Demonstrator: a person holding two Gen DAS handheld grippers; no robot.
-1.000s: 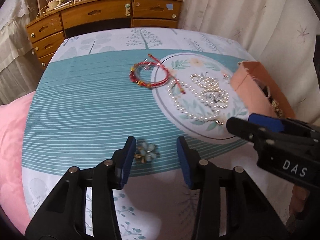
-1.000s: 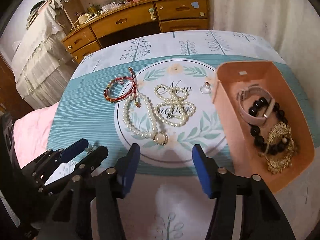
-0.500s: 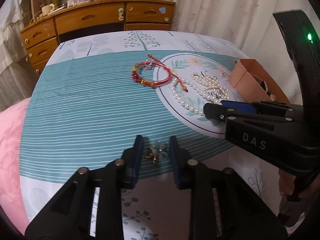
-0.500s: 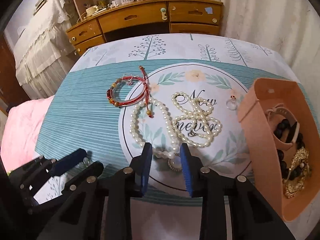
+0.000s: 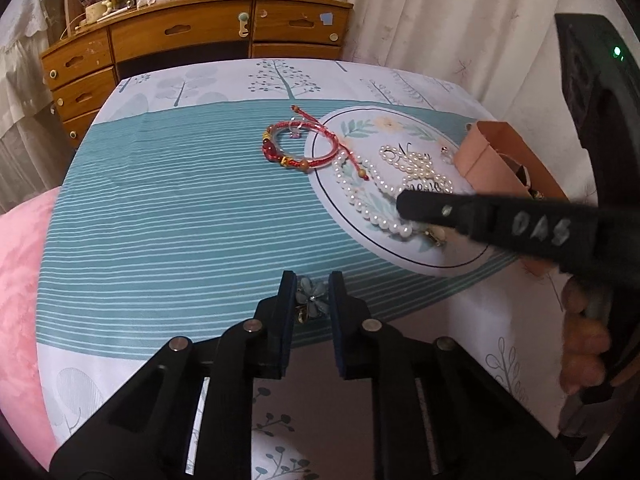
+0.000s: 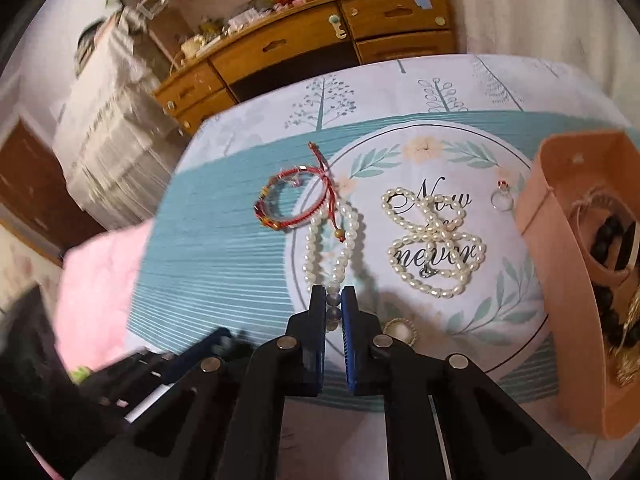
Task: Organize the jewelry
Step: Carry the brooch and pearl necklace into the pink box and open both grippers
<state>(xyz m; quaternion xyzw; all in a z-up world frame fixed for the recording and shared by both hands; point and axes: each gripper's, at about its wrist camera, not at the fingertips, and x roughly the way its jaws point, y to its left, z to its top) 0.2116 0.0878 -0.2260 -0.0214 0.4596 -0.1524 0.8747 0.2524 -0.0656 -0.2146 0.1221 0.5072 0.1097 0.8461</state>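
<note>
A: How far along is the tidying?

B: Partly done. The pink box at the right edge of the right wrist view already holds dark beads, a pale band and something gold.

A: And what's loose on the cloth?

B: A red bracelet left of centre, a pearl strand just below it, a pearl tangle in the middle, and a small ring near the box's upper left corner. Also a blue flower at lower centre of the left wrist view.

A: The tools?

B: The left gripper is closing, its pads right against the flower (contact looks made, though I can't swear to the pressure). The right gripper is nearly closed, pinching the low end of the pearl strand; a round pendant lies just to its right.

A: So what remains?

B: I'd judge five pieces are still to go in, two of them being picked up now.
</note>
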